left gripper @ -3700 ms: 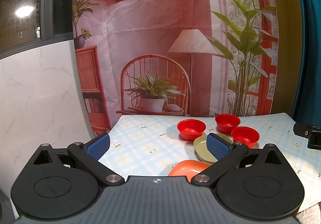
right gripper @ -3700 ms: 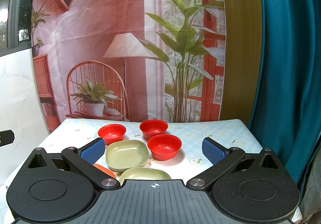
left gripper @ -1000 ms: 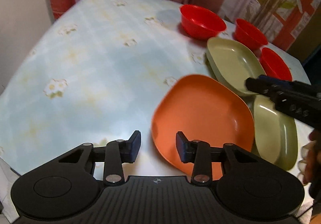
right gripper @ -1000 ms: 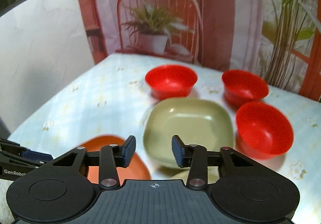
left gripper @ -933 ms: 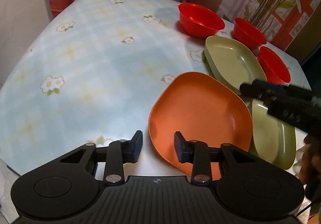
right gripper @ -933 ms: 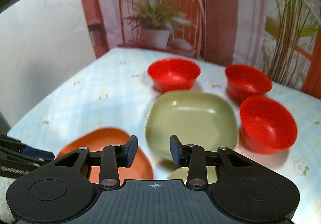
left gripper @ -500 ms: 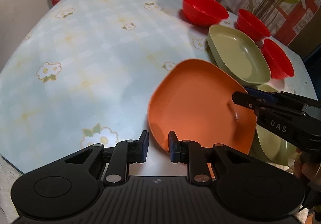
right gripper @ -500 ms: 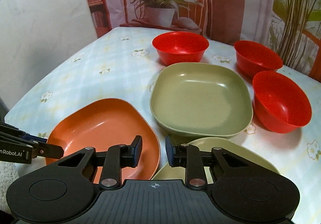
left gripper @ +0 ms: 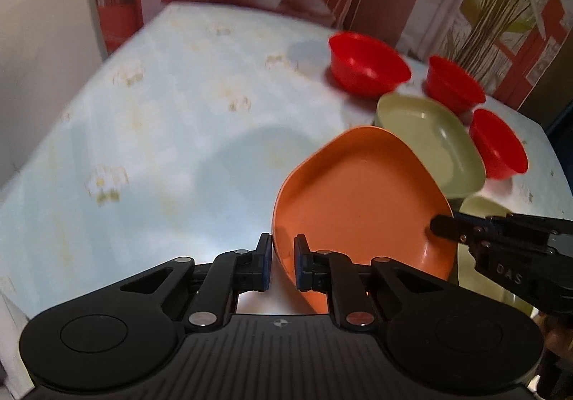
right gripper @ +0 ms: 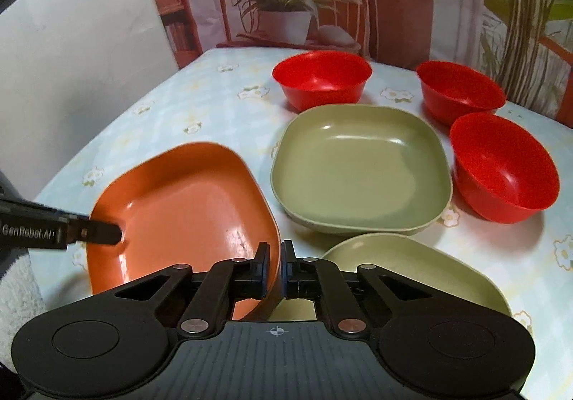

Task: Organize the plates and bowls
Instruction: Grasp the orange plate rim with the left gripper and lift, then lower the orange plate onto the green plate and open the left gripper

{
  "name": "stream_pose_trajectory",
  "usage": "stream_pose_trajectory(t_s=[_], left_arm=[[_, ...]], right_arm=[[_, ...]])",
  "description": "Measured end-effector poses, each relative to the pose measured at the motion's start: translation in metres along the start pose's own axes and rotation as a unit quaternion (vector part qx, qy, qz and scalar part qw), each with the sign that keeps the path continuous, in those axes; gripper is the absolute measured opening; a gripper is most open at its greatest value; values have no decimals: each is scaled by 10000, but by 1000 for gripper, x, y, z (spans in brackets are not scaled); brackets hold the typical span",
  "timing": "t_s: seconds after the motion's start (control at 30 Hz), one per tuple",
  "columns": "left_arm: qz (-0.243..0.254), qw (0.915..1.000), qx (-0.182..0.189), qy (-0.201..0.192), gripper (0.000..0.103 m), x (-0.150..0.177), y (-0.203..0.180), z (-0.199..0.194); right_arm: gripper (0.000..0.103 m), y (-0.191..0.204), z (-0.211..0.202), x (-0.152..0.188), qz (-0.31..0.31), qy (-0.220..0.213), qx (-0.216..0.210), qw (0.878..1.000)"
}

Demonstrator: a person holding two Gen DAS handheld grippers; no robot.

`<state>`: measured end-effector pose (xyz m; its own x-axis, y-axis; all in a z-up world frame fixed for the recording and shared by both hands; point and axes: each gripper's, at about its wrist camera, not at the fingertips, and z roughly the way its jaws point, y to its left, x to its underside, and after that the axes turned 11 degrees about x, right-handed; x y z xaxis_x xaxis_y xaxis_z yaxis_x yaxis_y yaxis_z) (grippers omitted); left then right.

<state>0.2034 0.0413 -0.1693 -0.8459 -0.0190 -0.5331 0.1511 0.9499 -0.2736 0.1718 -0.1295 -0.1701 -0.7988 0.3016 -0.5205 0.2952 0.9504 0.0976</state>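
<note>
The orange plate (right gripper: 186, 199) is tilted at the table's near edge, with both grippers pinching its rim from opposite sides: the left gripper (left gripper: 283, 265) clamped on one edge, the right gripper (right gripper: 274, 269) on the other. Beside it sit two green plates (right gripper: 361, 167) and, beyond them, three red bowls (right gripper: 322, 79) on the flowered tablecloth (right gripper: 200, 106).

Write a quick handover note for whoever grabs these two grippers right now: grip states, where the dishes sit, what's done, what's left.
Left gripper: shut on the near-left rim of the orange plate.
Right gripper: shut on the same plate's opposite rim, so both hold it, apparently tilted.
Far green plate sits on the table; near green plate lies closest to the right gripper.
Three red bowls stand apart around the far green plate.
Done: orange plate gripped. Left: nothing is stacked yet; plates and bowls all need grouping.
</note>
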Motion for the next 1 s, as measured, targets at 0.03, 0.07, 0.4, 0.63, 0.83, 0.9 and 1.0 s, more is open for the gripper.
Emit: stream_pose_trajectory(t_s=[0.03, 0.07, 0.4, 0.63, 0.83, 0.9, 1.0], left_arm=[[58, 10000, -31, -38, 14, -3, -2, -1], [82, 9999, -53, -69, 14, -8, -2, -2], [525, 9967, 176, -588, 14, -67, -37, -6], [1018, 9934, 385, -368, 14, -99, -74, 31], [1122, 9928, 421, -66, 14, -102, -83, 66], [1152, 9923, 445, -31, 14, -102, -82, 73], [1200, 9918, 431, 39, 14, -103, -84, 83]], right_arm=[[6, -1, -2, -1, 46, -36, -29, 10000], [6, -2, -5, -3, 94, -77, -52, 9999], [6, -27, -31, -27, 590, -634, 30, 9962], [6, -67, -29, -34, 987, -760, 385, 9915], [6, -87, -12, -26, 1230, -577, 610, 9888], [7, -89, -8, -21, 1250, -515, 656, 9886], [8, -92, -5, -17, 1288, -460, 648, 9885]])
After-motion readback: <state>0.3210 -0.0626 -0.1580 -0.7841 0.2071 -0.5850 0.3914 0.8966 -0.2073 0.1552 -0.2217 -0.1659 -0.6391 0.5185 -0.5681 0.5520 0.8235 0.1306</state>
